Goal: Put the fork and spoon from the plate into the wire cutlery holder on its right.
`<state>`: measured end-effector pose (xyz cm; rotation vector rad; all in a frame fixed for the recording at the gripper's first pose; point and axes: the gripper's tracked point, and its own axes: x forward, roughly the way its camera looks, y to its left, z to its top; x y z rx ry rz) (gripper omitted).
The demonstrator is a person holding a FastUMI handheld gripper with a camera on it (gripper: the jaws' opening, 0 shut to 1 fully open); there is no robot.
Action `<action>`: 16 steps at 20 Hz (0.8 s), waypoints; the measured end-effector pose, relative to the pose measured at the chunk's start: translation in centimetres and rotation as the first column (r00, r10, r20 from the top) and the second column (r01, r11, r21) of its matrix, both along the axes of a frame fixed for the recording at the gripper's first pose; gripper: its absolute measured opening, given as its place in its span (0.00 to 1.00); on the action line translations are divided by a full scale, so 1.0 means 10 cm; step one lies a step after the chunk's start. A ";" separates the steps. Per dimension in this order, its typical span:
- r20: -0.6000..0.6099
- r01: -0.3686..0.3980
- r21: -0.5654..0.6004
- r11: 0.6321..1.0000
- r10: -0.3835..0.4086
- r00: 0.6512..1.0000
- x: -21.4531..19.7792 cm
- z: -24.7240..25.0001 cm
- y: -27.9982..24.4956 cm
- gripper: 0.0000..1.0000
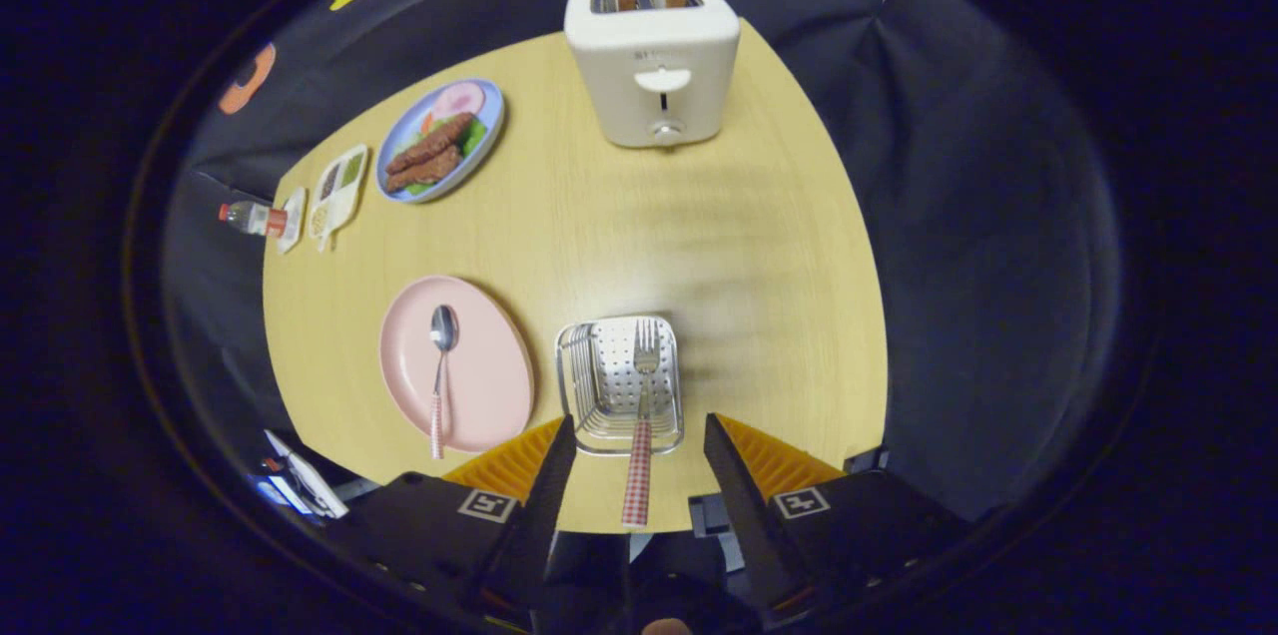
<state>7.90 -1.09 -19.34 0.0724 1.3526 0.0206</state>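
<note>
While the gripper (639,440) sits low in the frame, its fingers stand apart and press on nothing. Between them, the fork (640,415) lies with its tines over the wire cutlery holder (621,383) and its checked handle over the near rim. Left of the holder, the spoon (440,370) rests on the pink plate (489,375). At upper centre, the toaster (651,56) holds two slices; its marking is too small to read.
</note>
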 end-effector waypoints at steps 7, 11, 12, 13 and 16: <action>0.361 -0.122 0.011 0.992 0.109 0.926 -0.03 0.41 0.79 0.97; 0.317 -0.178 0.047 0.983 0.155 0.936 -0.36 0.11 1.43 0.96; 0.292 -0.173 0.062 0.983 0.148 0.945 -0.42 0.00 1.56 0.97; 0.274 -0.165 0.070 0.984 0.140 0.952 -0.47 -0.11 1.67 0.97; 0.290 -0.143 0.055 0.988 0.121 0.949 -0.54 -0.45 1.93 0.97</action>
